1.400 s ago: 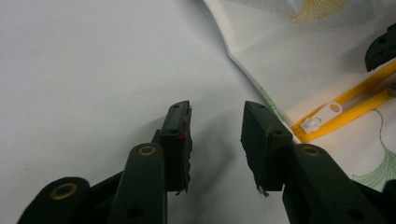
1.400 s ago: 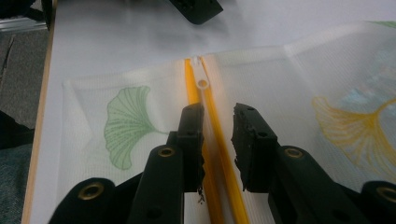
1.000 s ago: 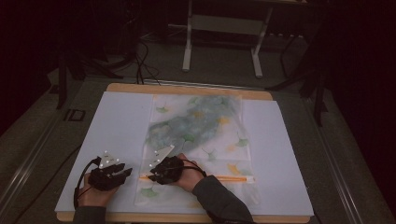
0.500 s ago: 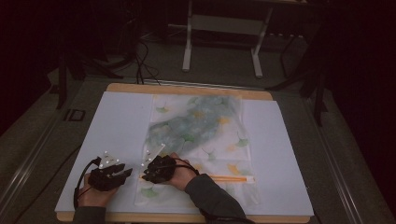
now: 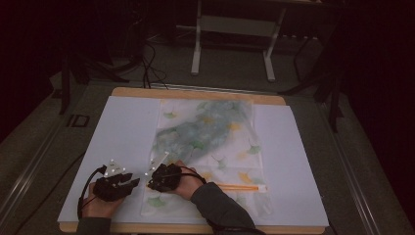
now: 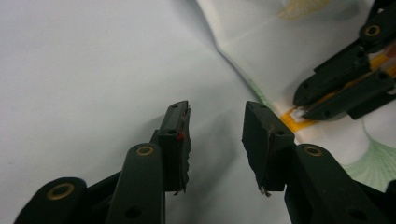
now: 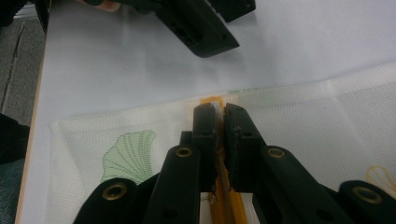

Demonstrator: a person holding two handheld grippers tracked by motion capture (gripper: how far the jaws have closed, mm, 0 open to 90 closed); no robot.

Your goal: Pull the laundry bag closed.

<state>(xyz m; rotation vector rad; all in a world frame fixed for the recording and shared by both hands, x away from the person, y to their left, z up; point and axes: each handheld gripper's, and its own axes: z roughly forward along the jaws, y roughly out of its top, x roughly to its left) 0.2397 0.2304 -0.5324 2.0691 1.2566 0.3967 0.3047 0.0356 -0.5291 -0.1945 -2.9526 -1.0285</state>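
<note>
The tabletop (image 5: 122, 127), covered in a pale sheet with a wooden edge along its top and bottom, fills the lower middle of the high view. On it, from the centre of the frame down to the lower edge, lies a flat clear bag (image 5: 210, 147) printed with green and yellow ginkgo leaves, a grey-green mass inside its upper half. Across the bag's lower part runs an orange zip strip (image 5: 240, 187), lying level in the frame.

The left gripper (image 5: 131, 183) rests at the lower left of the high view, just beside the bag's left edge, on the bare sheet. In the left gripper view its jaws stand apart with nothing between them, over the pale sheet, with the bag's edge to their right.

The right gripper (image 5: 150, 185) sits just right of it in the lower middle, at the left end of the strip. In the right gripper view (image 7: 219, 116) its jaws have just been closing and are now pinched on the orange strip, which runs up between the pads at the bag's edge. The left gripper shows at the top of that view.
</note>
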